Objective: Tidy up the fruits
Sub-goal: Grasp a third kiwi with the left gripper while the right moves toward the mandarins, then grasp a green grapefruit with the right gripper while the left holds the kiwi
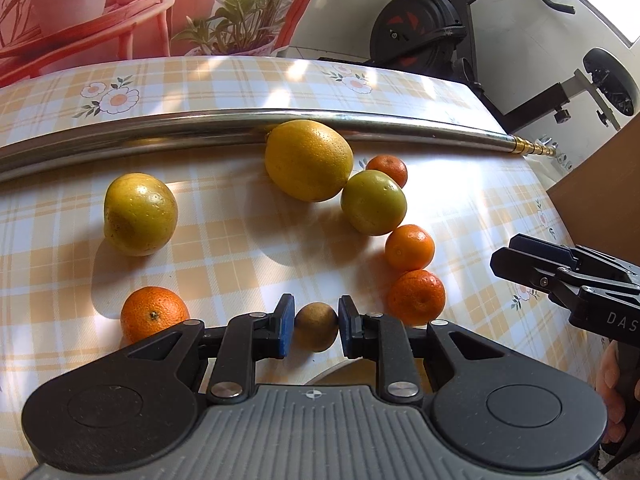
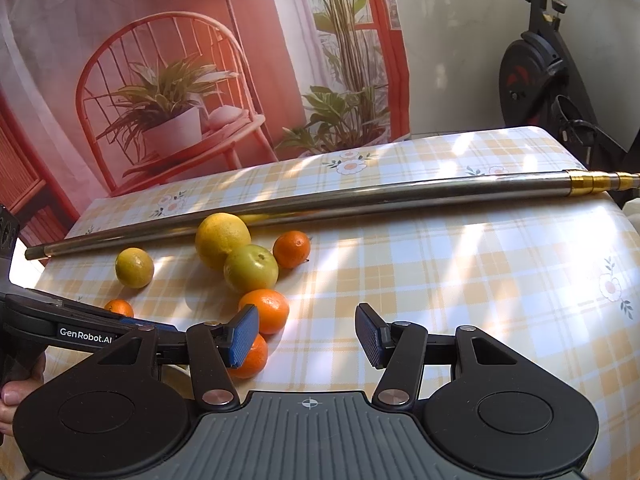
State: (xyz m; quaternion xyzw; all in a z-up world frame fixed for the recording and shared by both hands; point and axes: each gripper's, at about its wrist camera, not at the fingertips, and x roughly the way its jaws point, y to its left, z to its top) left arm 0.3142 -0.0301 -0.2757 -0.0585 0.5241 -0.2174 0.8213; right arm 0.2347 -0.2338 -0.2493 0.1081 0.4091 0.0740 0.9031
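Checked yellow-and-white oilcloth with printed daisies (image 1: 248, 240) covers the table, before a printed backdrop of an orange chair and potted plants (image 2: 168, 92). Near its front edge, a small brownish-green round fruit (image 1: 316, 326) sits between the blue pads of the left gripper (image 1: 316, 324), which is clamped on it; the lower half of the fruit is hidden behind the jaws. That gripper points steeply down at the table. An orange mandarin (image 1: 154, 312) lies just left of it, partly cut off by the gripper body. Two more mandarins (image 1: 410, 248) lie in a line to the right, then a green-yellow apple-like fruit (image 1: 374, 208) touching a large yellow citrus (image 1: 308, 160), which rests against a long steel tube with a brass end (image 1: 160, 136). A fourth small mandarin (image 1: 387, 168) peeks from behind. A yellow-green citrus (image 1: 140, 214) lies apart, at left. The right gripper (image 2: 308, 336) hovers with jaws parted, empty, beside the mandarin line. Fingers (image 1: 612, 384) on its handle show only at the frame edge.
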